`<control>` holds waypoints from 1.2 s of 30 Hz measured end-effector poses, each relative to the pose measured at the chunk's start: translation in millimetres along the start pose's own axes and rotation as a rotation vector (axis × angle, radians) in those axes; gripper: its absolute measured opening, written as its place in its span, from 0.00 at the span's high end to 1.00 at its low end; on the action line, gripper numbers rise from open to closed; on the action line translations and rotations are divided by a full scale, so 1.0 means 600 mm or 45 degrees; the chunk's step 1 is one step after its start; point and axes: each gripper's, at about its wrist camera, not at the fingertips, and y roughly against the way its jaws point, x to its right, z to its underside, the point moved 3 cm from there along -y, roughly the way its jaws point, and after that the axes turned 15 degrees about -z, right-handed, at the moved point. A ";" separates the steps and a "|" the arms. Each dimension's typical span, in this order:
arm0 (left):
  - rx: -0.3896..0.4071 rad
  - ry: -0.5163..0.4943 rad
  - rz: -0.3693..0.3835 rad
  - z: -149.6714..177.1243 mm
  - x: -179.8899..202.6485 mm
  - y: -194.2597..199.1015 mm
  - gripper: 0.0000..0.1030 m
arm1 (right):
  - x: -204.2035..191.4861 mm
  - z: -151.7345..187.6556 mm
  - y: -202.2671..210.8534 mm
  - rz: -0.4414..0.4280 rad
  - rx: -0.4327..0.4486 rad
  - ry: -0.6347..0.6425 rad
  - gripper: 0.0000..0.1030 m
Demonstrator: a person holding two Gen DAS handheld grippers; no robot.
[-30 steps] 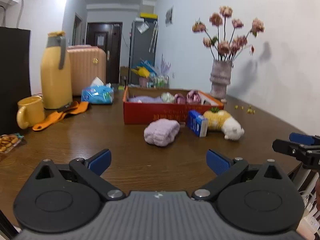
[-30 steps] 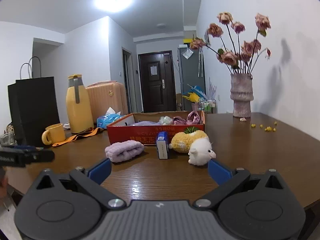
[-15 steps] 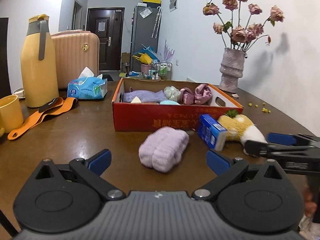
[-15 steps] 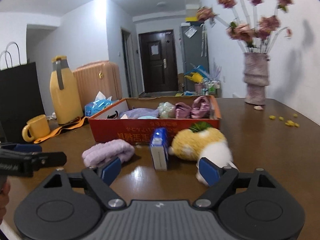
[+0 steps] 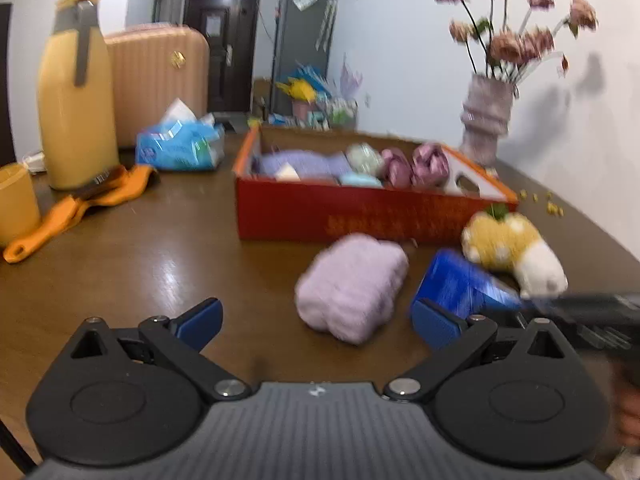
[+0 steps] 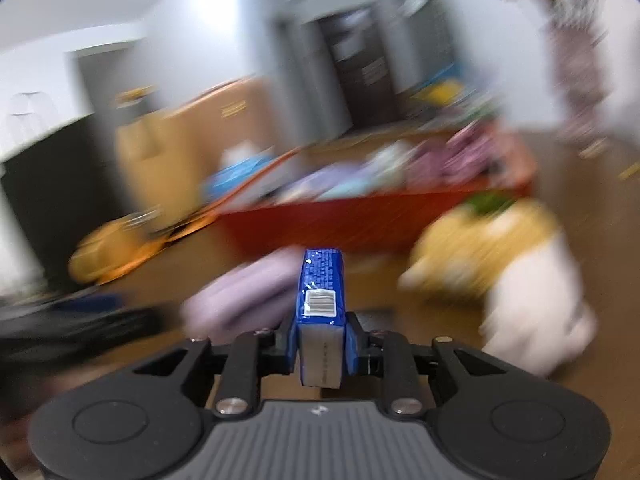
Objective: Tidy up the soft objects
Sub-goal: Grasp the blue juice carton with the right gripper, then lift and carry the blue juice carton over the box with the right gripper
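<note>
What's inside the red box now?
The red box holds a purple cloth, a pale green ball, two pink bundles; its floor is covered.

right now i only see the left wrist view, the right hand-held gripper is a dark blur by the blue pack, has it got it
Observer: Yes. The right wrist view shows the right hand-held gripper shut on the blue pack; its jaws have just been closing, with the pack between them.
Operator: which way is the pack sitting in it
Observer: On edge, its narrow barcode face up, its white end toward the camera.
Operator: anything close on the left of it
Observer: The purple towel lies just beside the pack; that view is too blurred to tell if they touch.
</note>
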 end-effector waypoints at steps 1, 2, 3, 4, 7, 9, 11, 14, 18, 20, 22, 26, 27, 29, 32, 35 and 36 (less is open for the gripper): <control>-0.013 -0.008 0.024 0.007 0.008 -0.001 0.00 | -0.003 0.011 0.011 -0.074 -0.027 -0.028 0.77; -0.023 -0.014 0.048 0.012 0.015 -0.001 0.00 | -0.003 0.018 0.020 -0.089 -0.040 -0.043 0.75; -0.033 -0.019 0.073 0.017 0.024 0.000 0.00 | 0.000 0.023 0.027 -0.066 -0.046 -0.042 0.73; -0.041 -0.024 0.095 0.021 0.033 0.001 0.00 | 0.005 0.026 0.032 -0.017 -0.033 -0.039 0.66; -0.050 -0.050 0.119 0.027 0.061 0.007 0.00 | 0.028 0.024 0.047 0.268 0.049 -0.030 0.49; -0.033 -0.067 0.158 0.027 0.074 0.016 0.00 | 0.032 0.024 0.065 0.384 0.133 -0.021 0.47; -0.013 -0.065 0.200 0.024 0.081 0.023 0.00 | 0.028 0.027 0.082 0.370 0.171 -0.035 0.48; -0.029 -0.087 0.230 0.018 0.094 0.016 0.15 | 0.019 0.038 0.089 0.276 0.150 -0.046 0.51; -0.116 -0.098 0.251 0.012 0.105 -0.013 0.45 | -0.008 0.066 0.088 0.183 0.123 -0.059 0.61; -0.181 -0.061 0.307 0.012 0.105 -0.028 0.55 | -0.011 0.072 0.087 0.127 0.116 -0.070 0.63; -0.243 -0.002 0.349 0.013 0.101 -0.034 0.56 | -0.010 0.077 0.082 0.060 0.102 -0.113 0.66; -0.345 0.093 0.369 0.025 0.089 -0.021 0.61 | -0.002 0.079 0.076 0.064 0.183 -0.202 0.81; -0.365 0.110 0.382 0.032 0.085 -0.012 0.61 | 0.004 0.076 0.075 0.092 0.206 -0.222 0.81; -0.410 0.139 0.457 0.048 0.079 0.009 0.61 | 0.016 0.068 0.074 0.127 0.245 -0.243 0.82; -0.434 0.151 0.547 0.059 0.080 0.030 0.57 | 0.022 0.058 0.075 0.145 0.263 -0.226 0.82; -0.339 0.154 0.454 0.047 0.070 0.033 0.51 | 0.013 0.054 0.076 0.167 0.250 -0.166 0.81; -0.337 0.166 0.447 0.043 0.067 0.029 0.51 | 0.009 0.055 0.076 0.162 0.242 -0.155 0.81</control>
